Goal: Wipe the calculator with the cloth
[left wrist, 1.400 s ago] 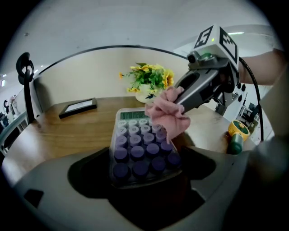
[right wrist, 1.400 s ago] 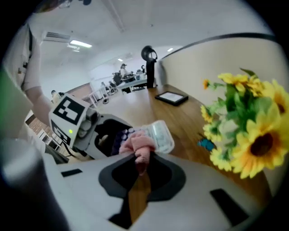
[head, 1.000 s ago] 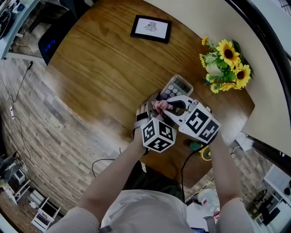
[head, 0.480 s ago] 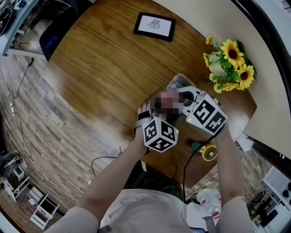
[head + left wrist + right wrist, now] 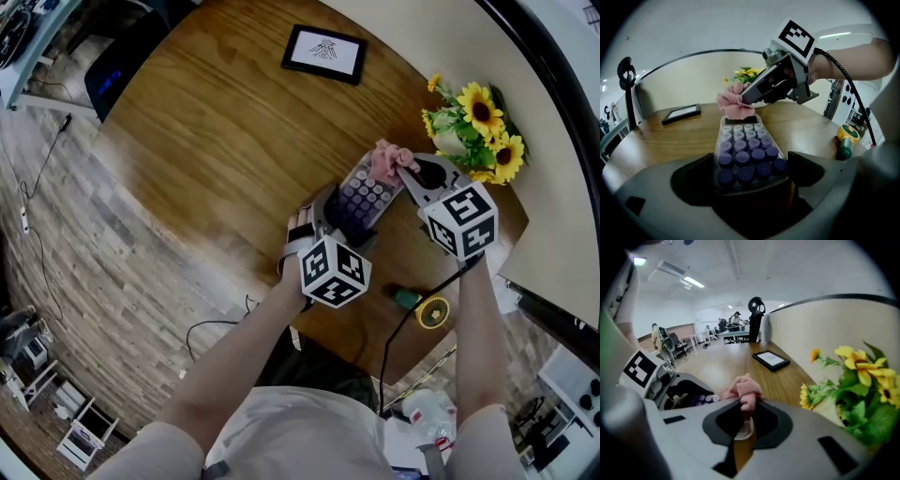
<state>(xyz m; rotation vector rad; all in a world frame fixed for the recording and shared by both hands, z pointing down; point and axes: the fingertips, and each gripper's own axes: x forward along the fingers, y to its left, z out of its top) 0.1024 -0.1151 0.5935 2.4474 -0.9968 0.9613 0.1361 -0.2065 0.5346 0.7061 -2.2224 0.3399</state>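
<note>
At lower centre of the left gripper view, the left tool [image 5: 750, 177] clamps the near end of the purple-keyed calculator [image 5: 744, 149], likely steadying it so the right tool [image 5: 749, 96], closed on the pink cloth [image 5: 733, 104], can rub the display end at upper centre.

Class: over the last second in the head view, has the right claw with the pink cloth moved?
Yes. The right claw carried the cloth along the calculator to its far end, closer to the sunflowers.
</note>
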